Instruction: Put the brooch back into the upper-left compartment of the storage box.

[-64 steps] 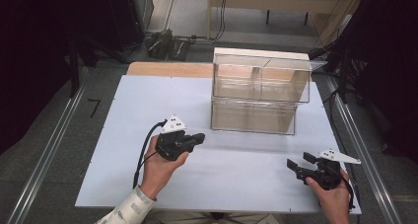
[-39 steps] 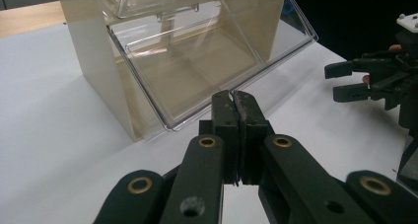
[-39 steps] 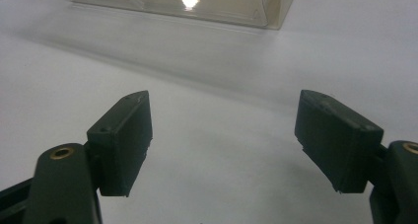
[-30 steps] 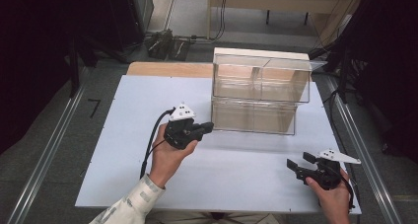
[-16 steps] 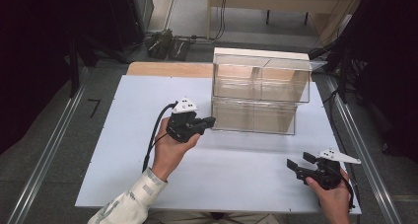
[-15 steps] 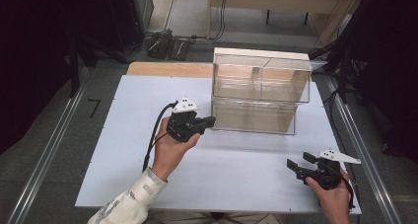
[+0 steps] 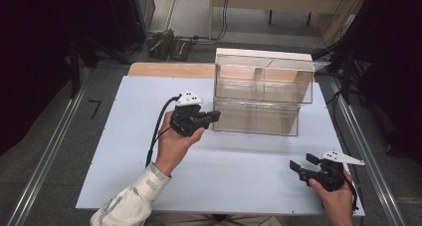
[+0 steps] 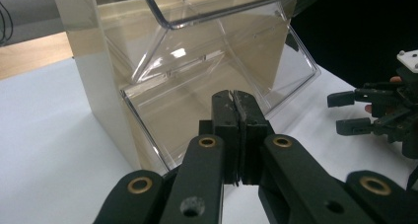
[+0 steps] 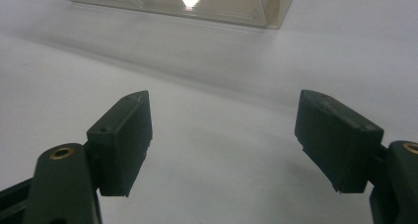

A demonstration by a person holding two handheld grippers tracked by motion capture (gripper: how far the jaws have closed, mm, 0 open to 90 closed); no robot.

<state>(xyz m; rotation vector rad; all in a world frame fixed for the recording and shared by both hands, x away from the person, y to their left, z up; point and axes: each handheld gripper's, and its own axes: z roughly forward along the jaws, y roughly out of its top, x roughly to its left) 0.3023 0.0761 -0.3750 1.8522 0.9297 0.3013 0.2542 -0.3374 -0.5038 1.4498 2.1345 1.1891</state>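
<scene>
A clear plastic two-tier bin (image 7: pixel 263 91) stands at the back middle of the white table (image 7: pixel 124 156). My left gripper (image 7: pixel 215 117) is shut with nothing between its jaws, its tip just left of the bin's lower tier. In the left gripper view the closed gripper (image 8: pixel 234 99) points at the lower compartment (image 8: pixel 197 100), which looks empty. My right gripper (image 7: pixel 301 165) rests near the front right of the table, open and empty. In the right gripper view that gripper (image 9: pixel 224 113) frames bare table, with the bin's base (image 9: pixel 197 2) far ahead.
A wooden board (image 7: pixel 169 69) lies behind the table's far edge. Metal rails (image 7: pixel 45 156) run along both sides of the table. The other hand's gripper (image 8: pixel 379 115) is at the right of the left gripper view. Dark curtains flank the area.
My left gripper has moved forward and right, from mid-table up to the bin's lower left front. The right gripper has stayed where it was, open.
</scene>
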